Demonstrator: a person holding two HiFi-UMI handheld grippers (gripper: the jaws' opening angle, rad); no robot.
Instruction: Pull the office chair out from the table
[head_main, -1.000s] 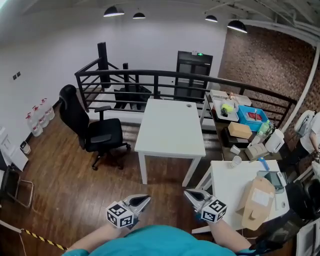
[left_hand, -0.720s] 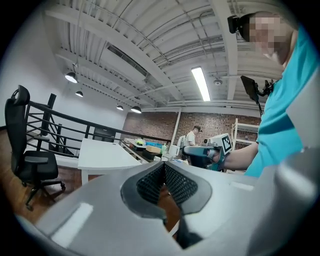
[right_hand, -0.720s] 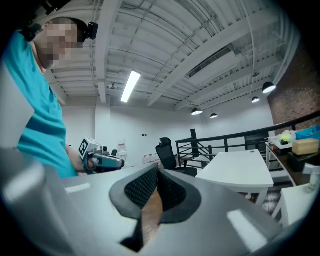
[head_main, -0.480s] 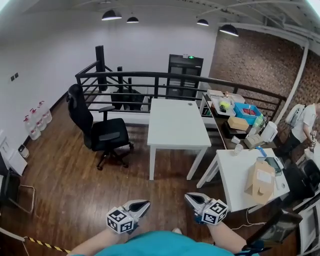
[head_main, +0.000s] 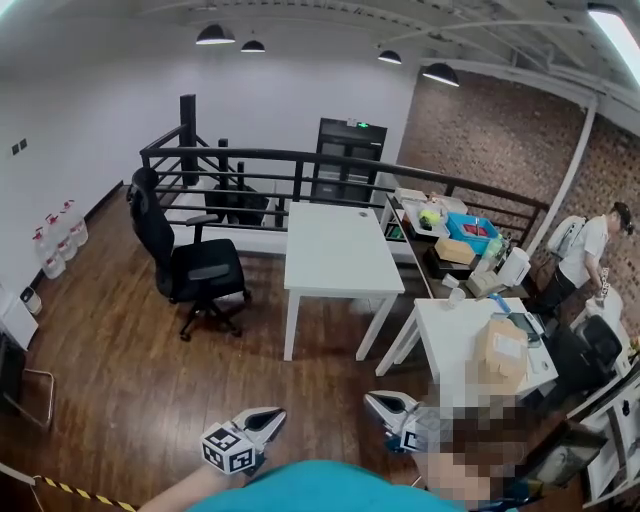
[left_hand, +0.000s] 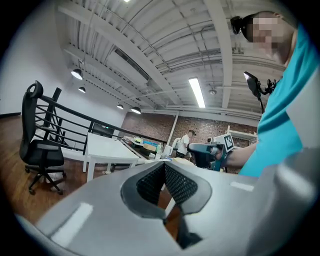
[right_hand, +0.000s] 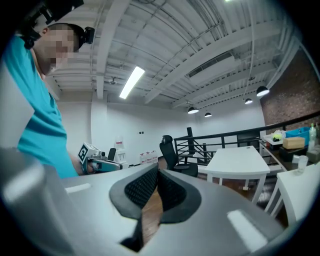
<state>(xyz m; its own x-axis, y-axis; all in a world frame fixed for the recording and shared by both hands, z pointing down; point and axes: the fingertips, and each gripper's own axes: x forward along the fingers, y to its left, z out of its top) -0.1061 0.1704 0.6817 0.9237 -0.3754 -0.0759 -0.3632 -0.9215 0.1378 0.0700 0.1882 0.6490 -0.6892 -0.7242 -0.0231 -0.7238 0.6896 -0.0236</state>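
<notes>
The black office chair (head_main: 192, 268) stands on the wooden floor to the left of the white table (head_main: 335, 250), apart from it, with its seat turned toward the table. It also shows as the chair (left_hand: 41, 150) in the left gripper view and the chair (right_hand: 172, 159) in the right gripper view. My left gripper (head_main: 274, 414) and right gripper (head_main: 376, 400) are low in the head view, well short of the chair. The left gripper (left_hand: 164, 165) is shut on nothing. The right gripper (right_hand: 157, 172) is likewise shut, with nothing between its pads.
A second white table (head_main: 455, 335) with a cardboard box (head_main: 500, 350) stands to the right. A black railing (head_main: 300, 170) runs behind the tables. A person (head_main: 575, 255) stands at far right beside a cluttered bench (head_main: 440, 235). Water bottles (head_main: 55, 245) line the left wall.
The view has drawn back: chair and table look smaller and farther, and both grippers sit lower in the frame. A standing person has come into view at far right.
</notes>
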